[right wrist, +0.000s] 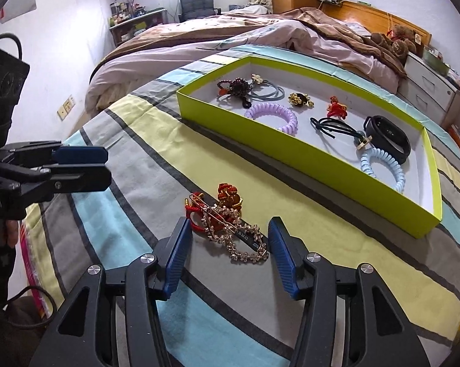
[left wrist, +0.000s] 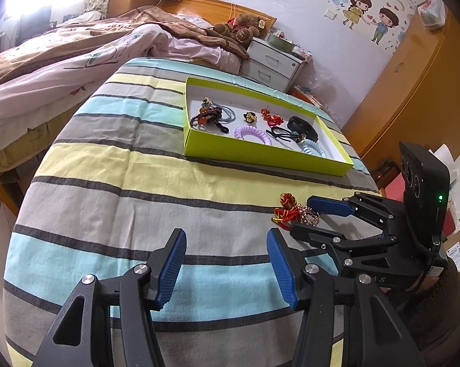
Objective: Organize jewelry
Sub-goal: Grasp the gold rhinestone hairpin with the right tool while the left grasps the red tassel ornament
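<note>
A lime-green box [left wrist: 254, 150] [right wrist: 306, 165] lies on the striped cloth and holds several hair ties and ornaments: a purple coil tie [right wrist: 272, 114], a pale blue coil tie [right wrist: 383, 165], a black band [right wrist: 389, 137] and red pieces [right wrist: 337, 108]. Outside it lies a small pile: a gold bead hair clip [right wrist: 236, 238] [left wrist: 309, 215] tangled with a red ornament [right wrist: 227, 197] [left wrist: 286, 206]. My right gripper [right wrist: 227, 257] [left wrist: 303, 217] is open, its fingers either side of the clip. My left gripper [left wrist: 227, 263] is open and empty over bare cloth; it also shows in the right wrist view [right wrist: 104, 165].
The striped cloth [left wrist: 107, 183] covers a rounded surface that drops off at the sides. An unmade bed [left wrist: 61, 55] lies beyond, with a teddy bear [left wrist: 239, 30] and a white drawer unit [left wrist: 272, 64]. A wooden wardrobe [left wrist: 413, 91] stands to the right.
</note>
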A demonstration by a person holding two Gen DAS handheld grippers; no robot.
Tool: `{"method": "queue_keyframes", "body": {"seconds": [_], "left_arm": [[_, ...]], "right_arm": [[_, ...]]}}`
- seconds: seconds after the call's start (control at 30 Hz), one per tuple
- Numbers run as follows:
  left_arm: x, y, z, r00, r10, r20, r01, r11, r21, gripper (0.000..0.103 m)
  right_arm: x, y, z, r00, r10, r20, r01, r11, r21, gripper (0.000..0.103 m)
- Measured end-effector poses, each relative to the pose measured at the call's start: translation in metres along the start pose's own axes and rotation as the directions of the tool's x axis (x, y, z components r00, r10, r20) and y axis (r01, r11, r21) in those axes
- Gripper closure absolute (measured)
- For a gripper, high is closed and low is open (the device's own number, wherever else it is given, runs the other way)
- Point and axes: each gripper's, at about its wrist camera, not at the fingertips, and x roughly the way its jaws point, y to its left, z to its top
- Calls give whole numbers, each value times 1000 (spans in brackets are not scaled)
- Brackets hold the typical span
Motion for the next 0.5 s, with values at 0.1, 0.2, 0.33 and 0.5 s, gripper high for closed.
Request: {"method": "queue_keyframes", "body": {"seconds": [0.1,0.2,0.33,0.5], "left_arm": [[2,2,-2,1000,-2,-11,2,1000,-7,49],[4,1,-4,1000,-3,-22,3,1000,-5,49],[4,-2,-5,1000,-12,-26,12,1000,0,49],[7,-5,-6,999,-13,-39,13,1000,2,49]], "right_arm": [[-1,-2,-1,1000,12,4,-12,1000,8,50],[-1,-2,-1,1000,10,4,-10,1000,7,51],[-3,0,-3,1000,-25,7,25,1000,-11,62],[-7,-2,-6,1000,-23,17,23,1000,10,64]]}}
